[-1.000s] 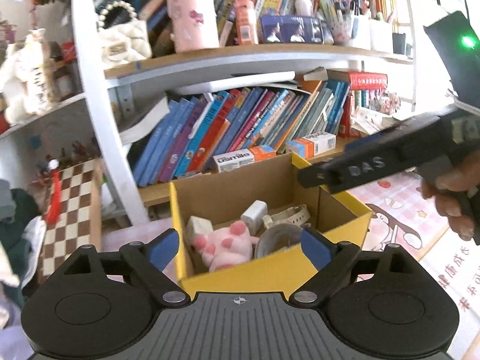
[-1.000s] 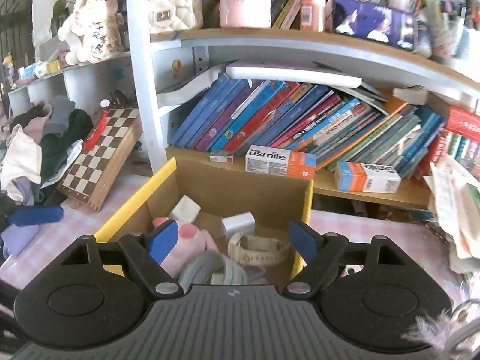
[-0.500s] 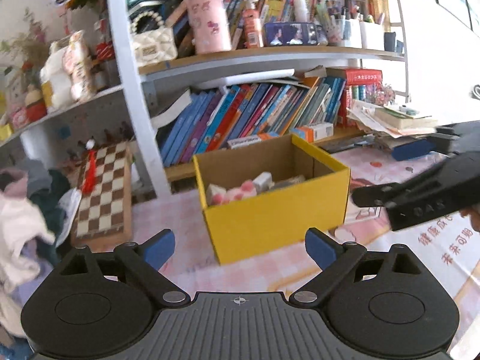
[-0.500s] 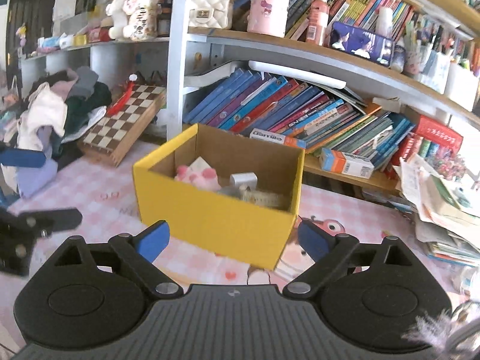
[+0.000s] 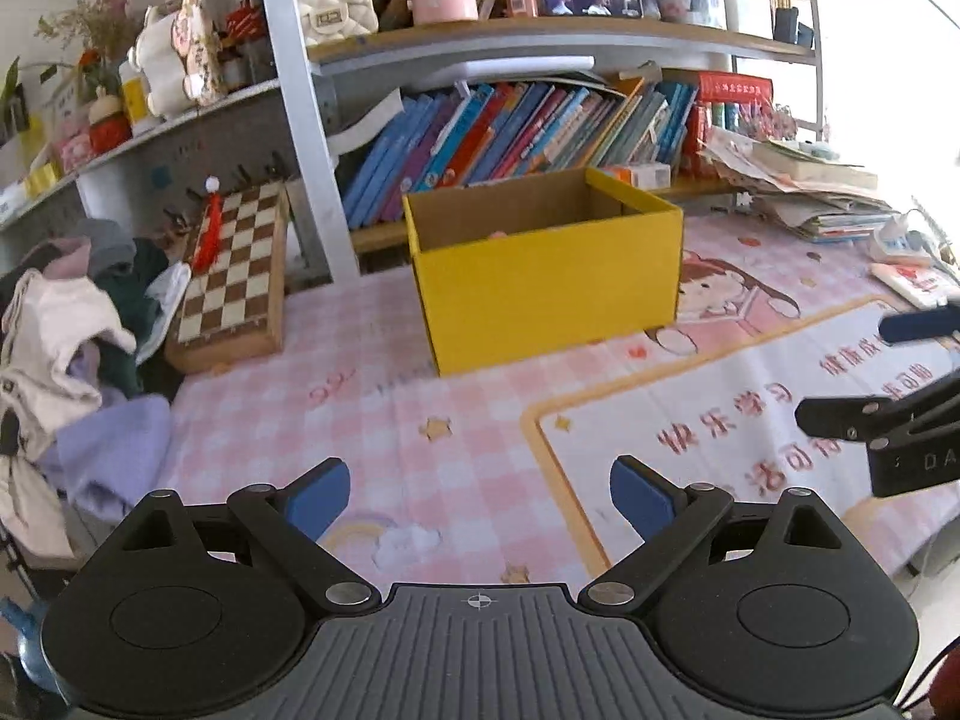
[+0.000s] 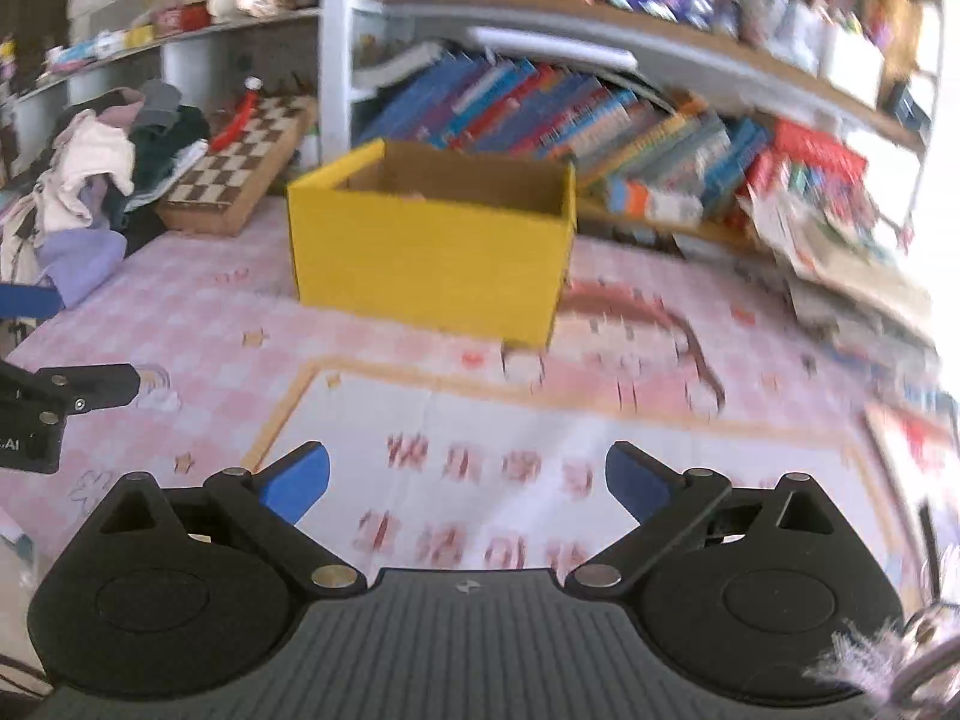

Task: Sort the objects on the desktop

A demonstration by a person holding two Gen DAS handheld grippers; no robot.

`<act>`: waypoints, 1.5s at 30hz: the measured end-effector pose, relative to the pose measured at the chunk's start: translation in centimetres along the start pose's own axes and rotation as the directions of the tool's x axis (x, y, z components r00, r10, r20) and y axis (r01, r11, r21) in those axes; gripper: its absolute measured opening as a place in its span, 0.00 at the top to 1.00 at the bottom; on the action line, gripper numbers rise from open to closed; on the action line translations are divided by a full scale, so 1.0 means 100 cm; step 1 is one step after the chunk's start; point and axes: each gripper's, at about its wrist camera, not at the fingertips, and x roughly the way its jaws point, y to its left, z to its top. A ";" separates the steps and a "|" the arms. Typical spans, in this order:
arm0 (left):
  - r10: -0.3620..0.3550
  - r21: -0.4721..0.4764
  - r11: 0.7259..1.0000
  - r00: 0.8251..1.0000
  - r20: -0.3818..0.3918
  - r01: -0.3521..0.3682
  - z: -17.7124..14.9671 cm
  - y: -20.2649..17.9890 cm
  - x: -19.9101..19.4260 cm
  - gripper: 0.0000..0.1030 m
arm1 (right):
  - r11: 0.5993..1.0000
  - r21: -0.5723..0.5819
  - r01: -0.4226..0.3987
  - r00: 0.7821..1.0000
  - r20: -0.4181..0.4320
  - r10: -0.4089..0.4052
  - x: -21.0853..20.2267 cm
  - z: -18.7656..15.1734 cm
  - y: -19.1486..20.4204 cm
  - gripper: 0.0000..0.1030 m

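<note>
Desk under pink checked cloth (image 5: 372,414) fills the lower half of both views, white printed mat (image 5: 708,420) at lower right of the left view; no loose item shows on either; yellow box (image 5: 543,276) sits centre frame, upright, open-topped, in front of the bookshelf (image 5: 510,126); chessboard (image 5: 231,267) leans at left, clothes pile (image 5: 66,324) at far left; left gripper (image 5: 480,495) spread wide, nothing between its blue pads; right gripper (image 6: 468,480) opening, likewise bare. Judgement: sorting looks near done, step in hand is a pull-away from the box; best kept low and clear of the box wall, jaws wide for any next pick. Box contents mostly hidden by the near wall; only a pink speck (image 5: 497,234) at the rim.
</note>
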 end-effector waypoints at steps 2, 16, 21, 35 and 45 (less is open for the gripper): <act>-0.011 -0.006 1.000 1.000 -0.022 0.011 -0.006 -0.004 -0.003 0.07 | 1.000 0.006 0.008 0.999 -0.037 -0.008 -0.001 -0.008 0.004 0.03; -0.067 0.001 0.998 0.992 -0.110 0.067 -0.023 -0.017 -0.009 0.02 | 1.000 -0.030 -0.001 0.996 -0.085 -0.002 -0.017 -0.026 0.016 0.00; -0.088 0.005 0.996 0.990 -0.111 0.089 -0.025 -0.021 -0.012 0.01 | 0.998 -0.058 -0.026 0.996 -0.087 0.021 -0.023 -0.028 0.023 0.00; -0.072 -0.027 0.997 0.987 -0.142 0.069 -0.032 -0.014 -0.017 0.00 | 0.996 -0.087 -0.037 0.997 -0.077 0.031 -0.028 -0.028 0.032 0.00; -0.073 -0.041 0.997 0.987 -0.146 0.067 -0.034 -0.010 -0.020 0.00 | 0.993 -0.107 -0.044 0.996 -0.079 0.035 -0.030 -0.030 0.037 0.00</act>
